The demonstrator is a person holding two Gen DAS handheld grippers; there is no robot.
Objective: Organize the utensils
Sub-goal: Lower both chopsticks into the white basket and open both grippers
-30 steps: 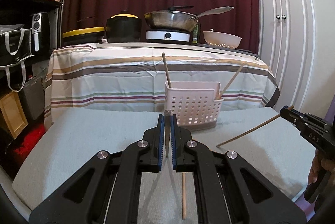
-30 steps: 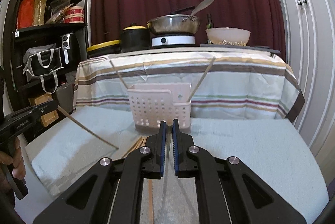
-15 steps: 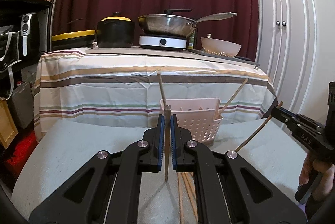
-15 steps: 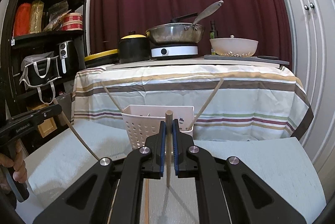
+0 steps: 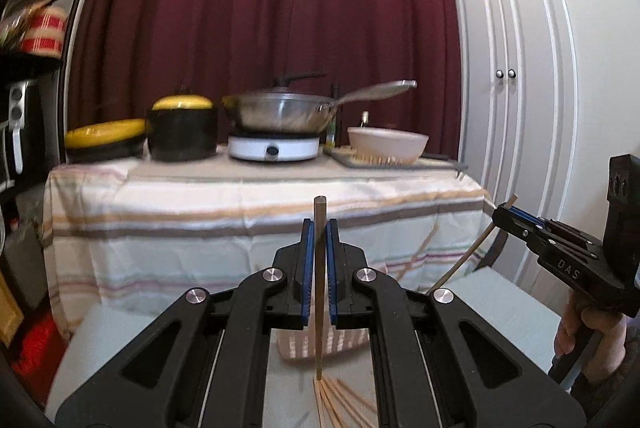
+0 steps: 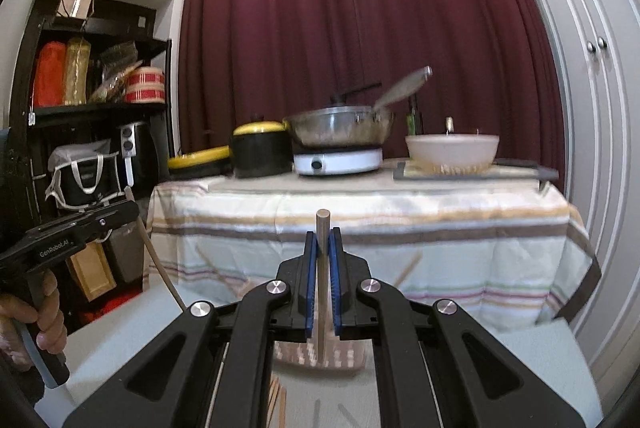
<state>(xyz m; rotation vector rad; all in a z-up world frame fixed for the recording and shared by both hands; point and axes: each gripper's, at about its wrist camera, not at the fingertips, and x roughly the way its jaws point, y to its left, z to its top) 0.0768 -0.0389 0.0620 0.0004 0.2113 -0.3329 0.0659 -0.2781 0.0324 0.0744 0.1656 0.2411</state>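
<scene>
Two wrist-camera views of a kitchen corner. In the left wrist view, the left gripper sits at the centre, its blue-padded jaws pressed together on a wooden chopstick that stands upright between them. Behind its tip, toward six o'clock, is a white perforated utensil basket, mostly hidden, on a grey table, with loose chopsticks fanned on the table below. At three o'clock the right gripper pinches a second chopstick, slanted. In the right wrist view that second stick stands upright in the centre jaws. At twelve o'clock, a striped-cloth table carries pots, a pan and a bowl.
</scene>
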